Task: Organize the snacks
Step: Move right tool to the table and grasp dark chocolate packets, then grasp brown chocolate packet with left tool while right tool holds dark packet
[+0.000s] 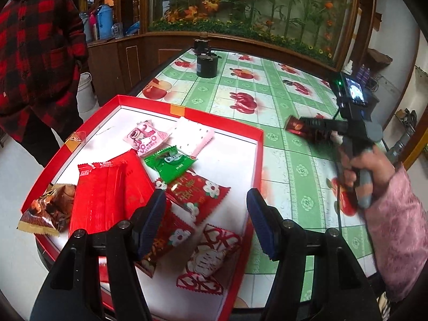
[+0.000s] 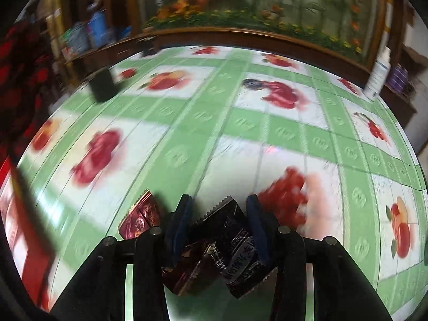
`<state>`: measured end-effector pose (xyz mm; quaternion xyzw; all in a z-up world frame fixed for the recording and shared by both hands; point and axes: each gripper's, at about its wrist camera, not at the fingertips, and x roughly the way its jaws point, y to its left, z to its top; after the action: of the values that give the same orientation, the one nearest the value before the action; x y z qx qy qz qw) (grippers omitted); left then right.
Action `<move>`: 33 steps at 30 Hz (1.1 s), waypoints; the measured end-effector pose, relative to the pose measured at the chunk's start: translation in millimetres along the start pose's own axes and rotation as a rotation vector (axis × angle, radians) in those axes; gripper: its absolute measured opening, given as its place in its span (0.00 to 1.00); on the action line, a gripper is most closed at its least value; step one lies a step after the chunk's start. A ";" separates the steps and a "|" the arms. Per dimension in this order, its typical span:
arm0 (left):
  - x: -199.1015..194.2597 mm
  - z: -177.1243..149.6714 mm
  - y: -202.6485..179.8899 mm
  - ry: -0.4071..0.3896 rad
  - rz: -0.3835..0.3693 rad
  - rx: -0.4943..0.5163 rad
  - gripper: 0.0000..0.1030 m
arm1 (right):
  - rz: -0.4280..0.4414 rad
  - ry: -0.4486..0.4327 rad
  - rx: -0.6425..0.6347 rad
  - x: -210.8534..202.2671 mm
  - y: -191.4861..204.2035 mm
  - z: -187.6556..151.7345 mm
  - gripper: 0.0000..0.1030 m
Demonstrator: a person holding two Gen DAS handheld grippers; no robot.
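Observation:
A red tray with a white floor holds several snack packets: a long red one, a green one, a pink bear one and a brown one on its left rim. My left gripper hovers open over the tray's near right part with nothing between its fingers. To the right of the tray, my right gripper is shut on dark packets over the tablecloth. A black packet and a brown one are squeezed between the right gripper's pads. A maroon packet shows just outside the left finger; whether it is held I cannot tell.
A green and white fruit-print tablecloth covers the table. A black cylinder stands at the far side and a white bottle at the far right. A person in a red plaid coat stands at the left by a white bucket.

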<state>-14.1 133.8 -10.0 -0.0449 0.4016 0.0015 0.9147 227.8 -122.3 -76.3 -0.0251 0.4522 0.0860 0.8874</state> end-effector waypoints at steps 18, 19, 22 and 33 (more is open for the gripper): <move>-19.5 -24.6 -20.6 0.005 -0.050 0.037 0.60 | 0.148 0.031 -0.098 -81.8 13.0 -101.9 0.43; -19.9 -25.3 -22.0 0.007 -0.057 0.038 0.60 | 0.175 0.039 -0.093 -85.0 10.3 -103.9 0.43; -21.6 -27.0 -29.5 0.008 -0.071 0.052 0.60 | 0.294 0.041 0.005 -98.6 -17.2 -106.1 0.43; 14.4 -1.0 -115.2 0.069 -0.125 0.222 0.64 | 0.324 -0.022 0.173 -126.6 -91.7 -117.9 0.46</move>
<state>-0.6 18.6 -11.9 0.0317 0.4272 -0.1016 0.8979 76.8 -243.4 -46.8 0.1256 0.4463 0.1889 0.8656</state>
